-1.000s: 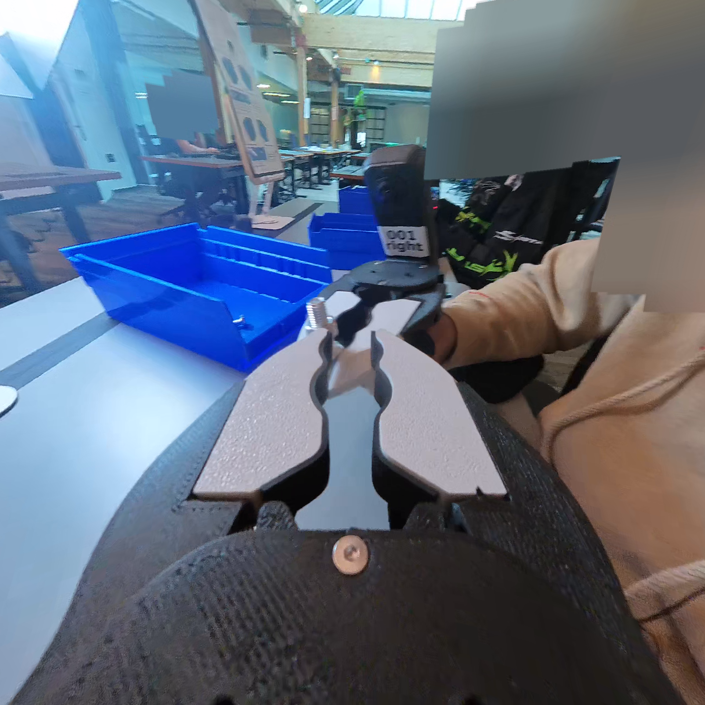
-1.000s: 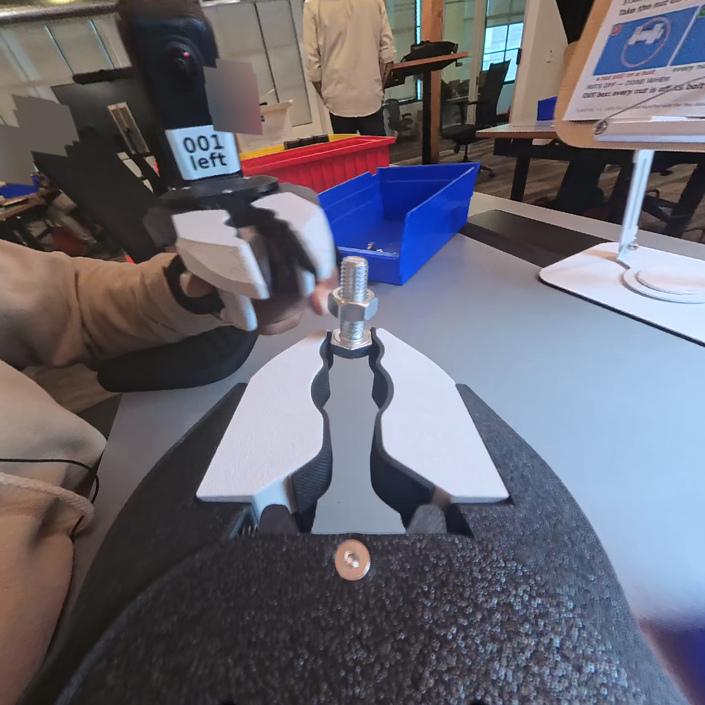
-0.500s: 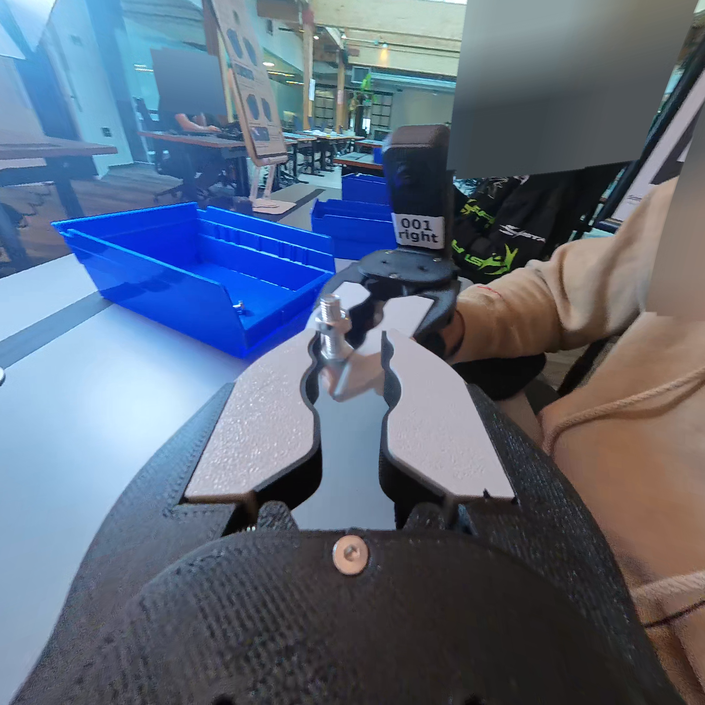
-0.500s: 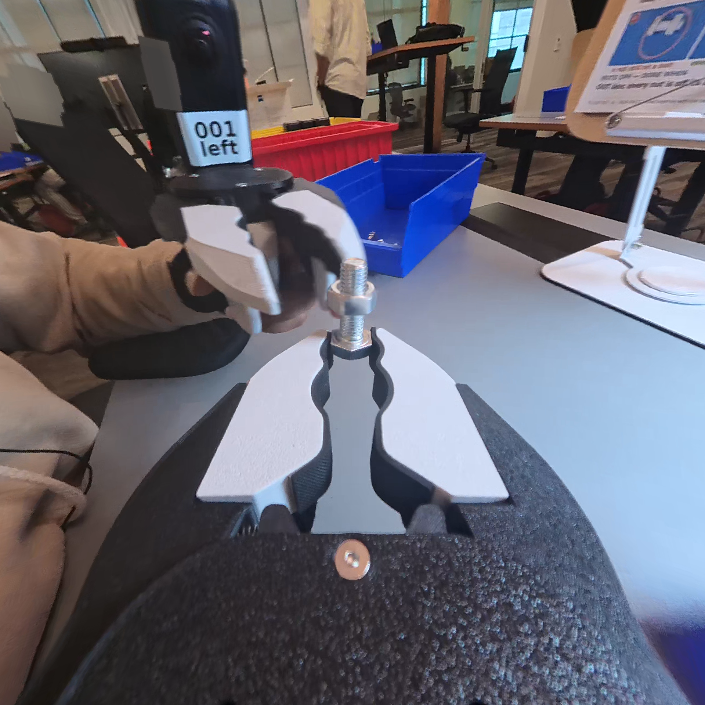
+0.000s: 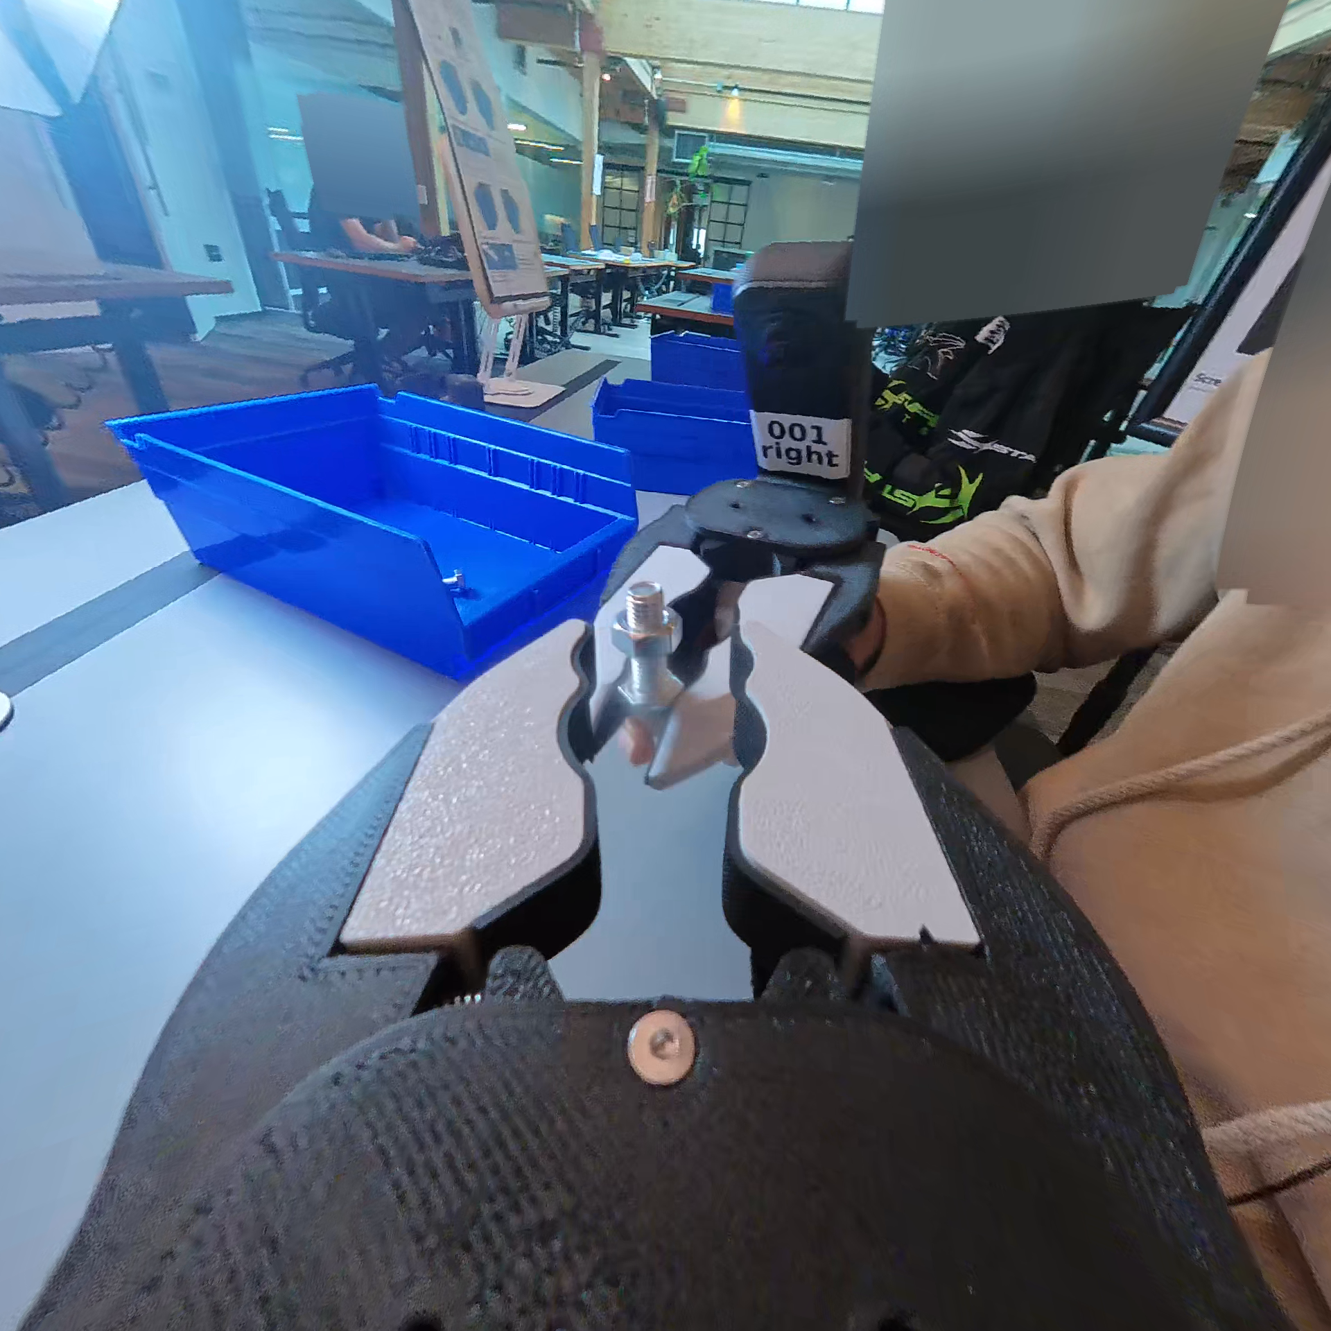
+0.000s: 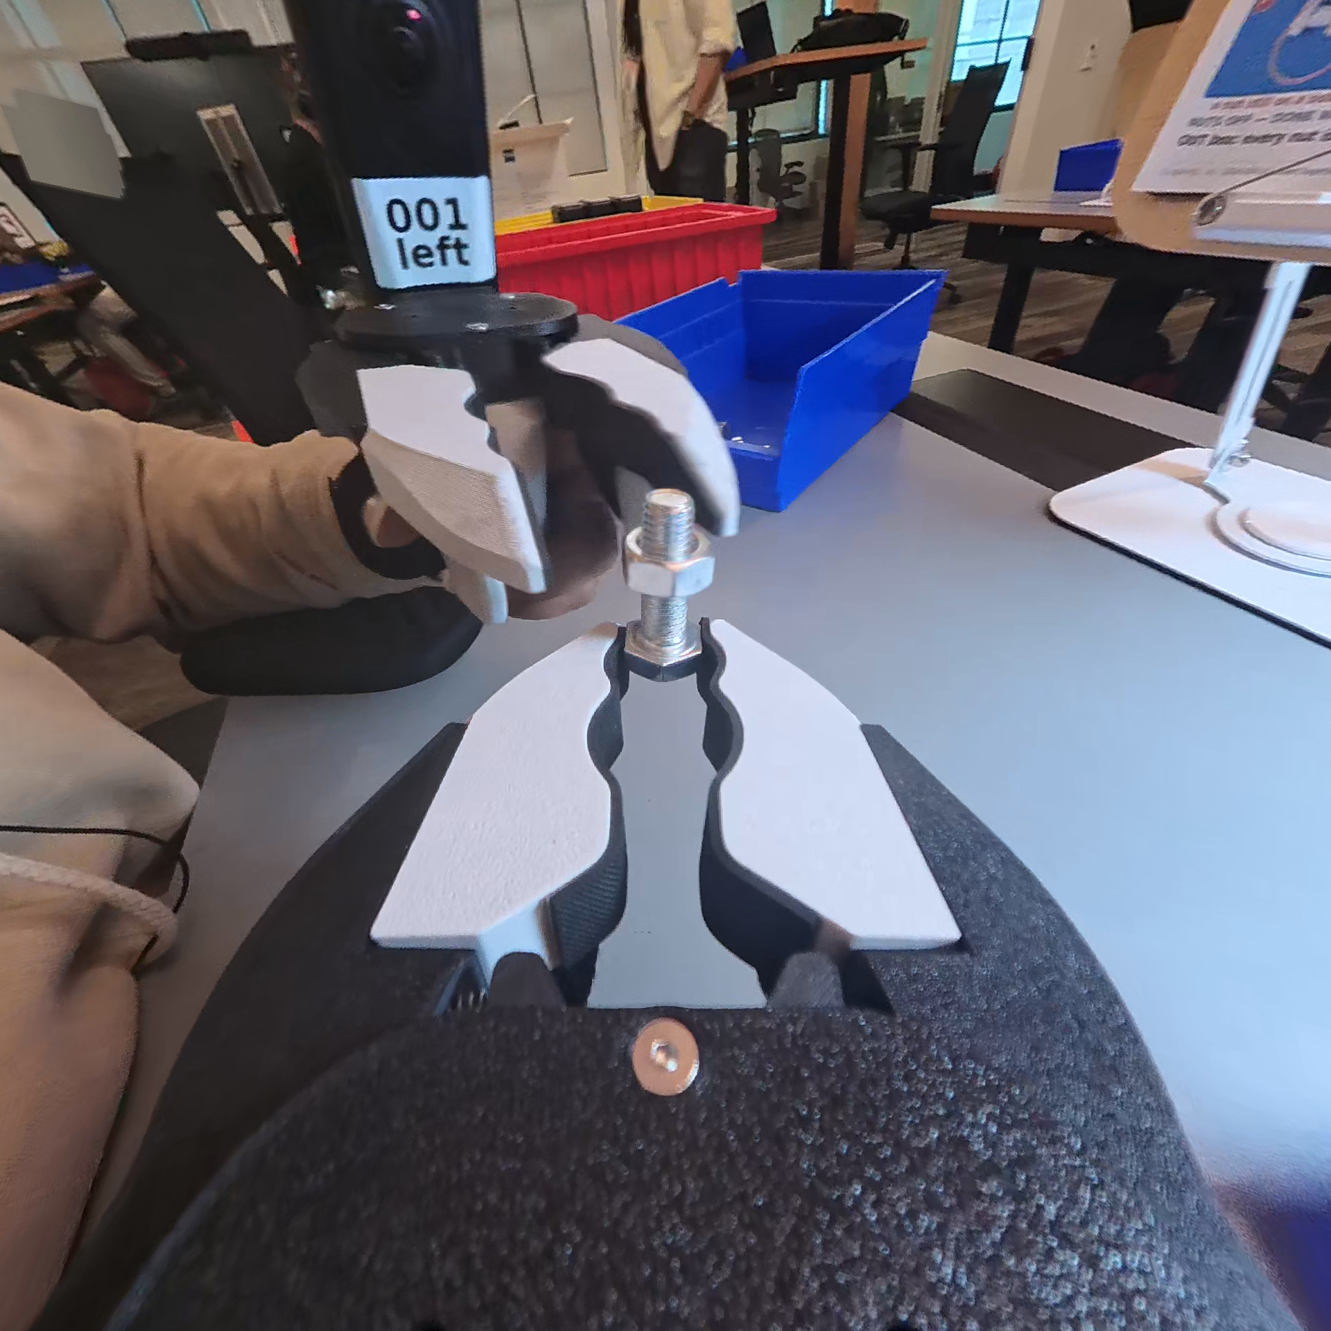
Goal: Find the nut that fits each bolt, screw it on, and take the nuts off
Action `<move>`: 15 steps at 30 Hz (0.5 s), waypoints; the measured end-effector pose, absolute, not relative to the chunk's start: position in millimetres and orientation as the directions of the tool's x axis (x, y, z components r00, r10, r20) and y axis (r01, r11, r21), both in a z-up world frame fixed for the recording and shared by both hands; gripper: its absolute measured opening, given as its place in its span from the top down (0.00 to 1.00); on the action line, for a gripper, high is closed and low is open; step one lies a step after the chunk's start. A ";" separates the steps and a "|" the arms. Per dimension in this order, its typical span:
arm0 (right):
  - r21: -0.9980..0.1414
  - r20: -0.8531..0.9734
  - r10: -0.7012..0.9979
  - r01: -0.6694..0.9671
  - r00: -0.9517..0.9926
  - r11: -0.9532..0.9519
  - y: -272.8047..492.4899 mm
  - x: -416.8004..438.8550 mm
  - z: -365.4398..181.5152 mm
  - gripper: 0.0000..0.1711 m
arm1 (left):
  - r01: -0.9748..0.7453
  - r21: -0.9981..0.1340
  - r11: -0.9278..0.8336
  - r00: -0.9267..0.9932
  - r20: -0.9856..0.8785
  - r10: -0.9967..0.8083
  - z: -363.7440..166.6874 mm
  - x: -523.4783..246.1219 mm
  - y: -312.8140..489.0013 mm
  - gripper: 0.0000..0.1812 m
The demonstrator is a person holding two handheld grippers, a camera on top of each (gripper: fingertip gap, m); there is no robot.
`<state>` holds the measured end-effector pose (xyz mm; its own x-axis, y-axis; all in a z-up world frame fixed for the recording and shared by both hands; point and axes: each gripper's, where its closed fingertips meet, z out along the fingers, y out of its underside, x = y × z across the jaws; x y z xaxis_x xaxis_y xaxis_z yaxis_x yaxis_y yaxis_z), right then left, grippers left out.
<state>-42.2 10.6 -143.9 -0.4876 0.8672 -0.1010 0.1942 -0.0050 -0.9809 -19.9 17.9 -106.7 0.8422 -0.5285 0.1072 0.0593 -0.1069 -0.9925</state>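
Right gripper clamped bolt head; left gripper open beside nut.

Blue bin (image 6: 828, 374) sat beyond both fingertips. Right gripper (image 6: 662, 648) pinched the upright bolt (image 6: 668, 619) by its head. Left gripper (image 6: 626, 518) stood parted, one finger (image 6: 670, 432) just beside the nut (image 6: 668, 563) mid-thread.

My right gripper (image 6: 662, 637) is closed on the head of the bolt (image 6: 666, 612), which stands upright at its tips. A nut (image 6: 668, 560) sits high on the thread. My left gripper (image 6: 619, 518) is just behind and left of the bolt, jaws apart, one fingertip beside the bolt's top. A blue bin (image 6: 821, 374) stands farther behind on the grey table (image 6: 1008, 720).
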 end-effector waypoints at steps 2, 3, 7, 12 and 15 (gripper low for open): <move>-0.981 -0.100 0.861 0.195 -0.498 -0.001 6.5 -41.5 -144.2 0.89 | 0.053 -0.992 -0.111 0.838 0.105 -0.536 -108.1 -17.0 17.8 0.80; -0.981 -0.100 0.861 0.193 -0.499 -0.002 6.4 -41.3 -143.3 0.89 | 0.045 -0.992 -0.114 0.828 0.101 -0.552 -108.2 -13.3 15.7 0.82; -0.980 -0.127 0.879 0.194 -0.459 -0.040 20.9 -43.8 -140.7 0.89 | 0.081 -0.994 -0.077 0.775 0.112 -0.623 -93.8 -8.0 3.0 0.96; -0.983 -0.113 0.871 0.184 -0.479 -0.026 15.4 -41.8 -138.7 0.89 | 0.033 -0.997 -0.075 0.856 0.067 -0.513 -101.9 -20.9 17.3 0.81; -0.981 -0.106 0.860 0.196 -0.499 -0.008 7.1 -40.7 -142.1 0.89 | 0.018 -0.996 -0.092 0.858 0.063 -0.509 -108.4 -17.0 20.4 0.78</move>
<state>-40.7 7.1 -142.1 -0.4993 0.8598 -0.1065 0.1959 -0.0077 -0.9806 -17.0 20.4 -108.4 0.8582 -0.5094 0.0627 0.0184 -0.0916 -0.9956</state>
